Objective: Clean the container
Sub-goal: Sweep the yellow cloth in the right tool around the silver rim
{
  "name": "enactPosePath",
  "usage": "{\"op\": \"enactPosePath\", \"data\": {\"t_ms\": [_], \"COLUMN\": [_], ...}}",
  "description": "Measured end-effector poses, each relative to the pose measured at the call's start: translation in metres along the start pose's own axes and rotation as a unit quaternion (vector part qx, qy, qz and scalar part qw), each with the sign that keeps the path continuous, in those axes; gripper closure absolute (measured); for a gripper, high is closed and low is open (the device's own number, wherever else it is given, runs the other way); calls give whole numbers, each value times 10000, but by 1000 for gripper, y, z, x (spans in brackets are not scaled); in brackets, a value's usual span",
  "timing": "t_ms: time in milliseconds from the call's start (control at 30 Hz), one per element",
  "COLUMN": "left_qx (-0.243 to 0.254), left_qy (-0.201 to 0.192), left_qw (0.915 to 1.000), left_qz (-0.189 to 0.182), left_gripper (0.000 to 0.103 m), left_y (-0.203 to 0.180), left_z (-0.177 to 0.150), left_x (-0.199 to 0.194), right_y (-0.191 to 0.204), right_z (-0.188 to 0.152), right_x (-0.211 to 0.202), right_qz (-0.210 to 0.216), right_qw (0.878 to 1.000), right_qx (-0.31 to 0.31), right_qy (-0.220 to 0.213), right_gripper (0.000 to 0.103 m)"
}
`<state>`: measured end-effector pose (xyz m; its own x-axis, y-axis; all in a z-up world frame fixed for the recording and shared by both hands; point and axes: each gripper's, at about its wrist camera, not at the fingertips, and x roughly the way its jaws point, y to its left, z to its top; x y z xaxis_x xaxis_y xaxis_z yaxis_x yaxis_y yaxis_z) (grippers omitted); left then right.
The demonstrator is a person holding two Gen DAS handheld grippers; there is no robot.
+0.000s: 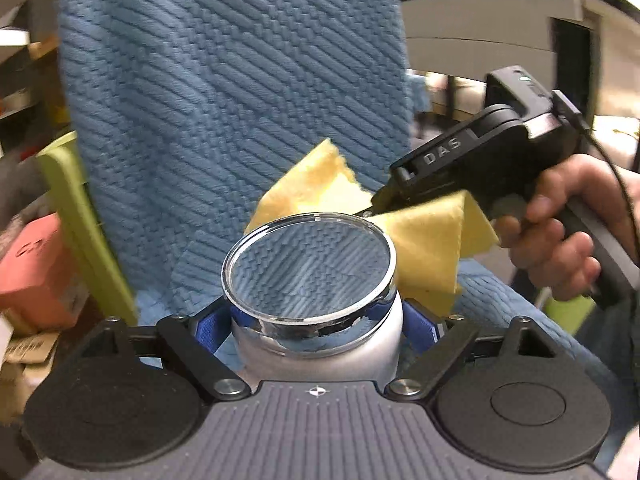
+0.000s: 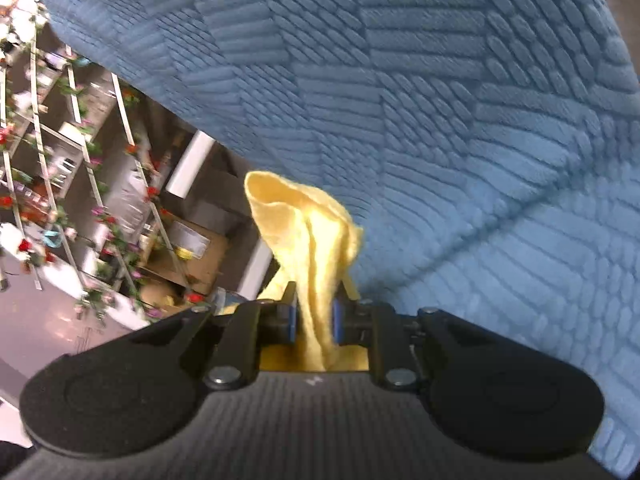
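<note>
A white container [image 1: 320,344] with a chrome neck and a clear round lid [image 1: 308,264] sits between my left gripper's [image 1: 318,326] blue pads, which are shut on it. My right gripper [image 2: 314,316] is shut on a yellow cloth [image 2: 316,240]. In the left wrist view the right gripper [image 1: 472,160] comes in from the right and holds the yellow cloth [image 1: 424,248] against the far right side of the container's lid.
A blue textured towel [image 1: 240,100] covers the surface behind and under the container and fills the right wrist view [image 2: 440,120]. A green bin [image 1: 80,216] and an orange box [image 1: 36,268] stand at the left. Shelves with flowers [image 2: 80,200] show at far left.
</note>
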<state>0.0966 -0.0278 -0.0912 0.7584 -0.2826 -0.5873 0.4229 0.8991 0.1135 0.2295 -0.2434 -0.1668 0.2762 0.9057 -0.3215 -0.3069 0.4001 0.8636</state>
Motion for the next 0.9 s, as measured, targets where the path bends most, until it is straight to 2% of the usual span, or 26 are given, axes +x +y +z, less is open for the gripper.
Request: {"op": "enactPosePath", "data": {"t_ms": [100,200,300,333,400,500,567,633,700,833,900], "left_qx": [240,469,623,617,538,92,-133,-293,-241,-105,-129], "left_qy": [3,59,95,100,105,147,91,134,179,219,211], "left_qw": [9990,9960,9933,9935,9948,9971,9986,9992,9995,9985,9983], "left_qz": [-369,-763,-971,-957,-857,-736,-504,-251,1,498,527], "left_gripper": [13,13,13,13,12,11,11,10,10,12,12], "left_y": [9,17,19,17,13,12,8,2,-9,-25,-25], "left_z": [1,2,2,2,3,7,9,11,10,9,9], "left_x": [1,0,0,0,1,1,-3,-5,-5,-1,0], "right_y": [-9,-7,-2,0,1,-4,-3,2,4,-4,-7], "right_z": [-3,-2,2,3,5,8,12,18,23,26,27], "right_x": [10,15,10,13,21,35,36,35,35,44,54], "right_qz": [-349,-367,146,134,3,-223,-120,226,578,482,383], "right_qw": [9992,9990,9998,9997,9995,9977,9975,9977,9964,9935,9918], "right_qx": [68,76,23,-28,-131,-188,-254,-288,-291,-451,-499], "right_qy": [187,254,140,178,301,610,653,576,546,927,1114], "right_gripper": [85,85,85,85,85,85,85,85,85,85,85]}}
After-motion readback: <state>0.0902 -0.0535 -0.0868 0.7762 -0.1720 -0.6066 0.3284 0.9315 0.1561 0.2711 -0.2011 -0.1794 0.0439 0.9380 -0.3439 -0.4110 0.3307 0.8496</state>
